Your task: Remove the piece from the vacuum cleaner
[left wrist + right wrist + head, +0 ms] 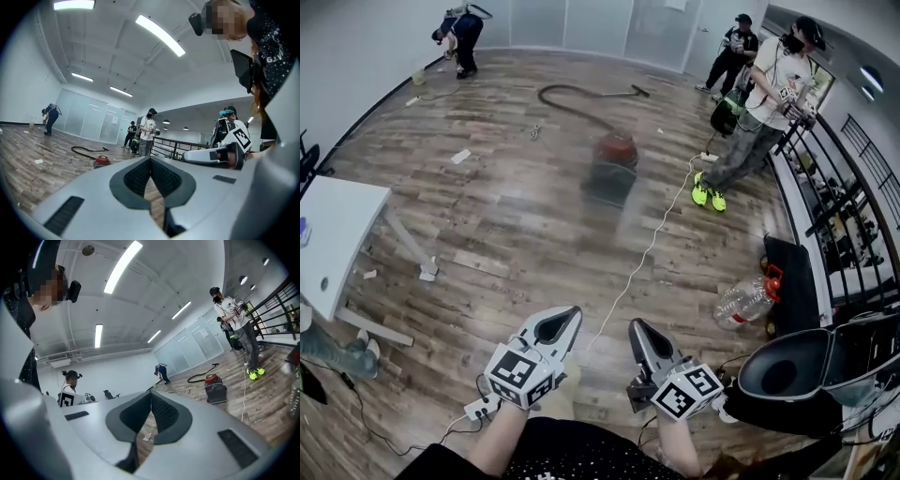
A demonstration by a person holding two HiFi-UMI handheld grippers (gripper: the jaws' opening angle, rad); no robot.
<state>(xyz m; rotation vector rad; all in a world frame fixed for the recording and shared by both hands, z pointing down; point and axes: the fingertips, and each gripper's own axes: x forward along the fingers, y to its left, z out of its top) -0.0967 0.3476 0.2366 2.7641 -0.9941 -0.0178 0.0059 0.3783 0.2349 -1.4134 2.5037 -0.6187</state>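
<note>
A red and grey canister vacuum cleaner [614,161] stands far off on the wood floor, with its black hose [572,98] curling away to a floor nozzle [637,91]. It also shows small in the left gripper view [101,161] and the right gripper view [214,387]. My left gripper [569,317] and right gripper [636,327] are held side by side near my body, both shut with nothing in them and pointing level toward the vacuum. In each gripper view the jaws meet at their tips [150,159] [151,393].
A white cord [639,262] runs across the floor from the vacuum toward me. A white table [333,234] stands at left. A plastic bottle [745,302] and a black bin [787,370] lie at right by a railing [834,187]. A person [759,108] stands beyond the vacuum; others farther back.
</note>
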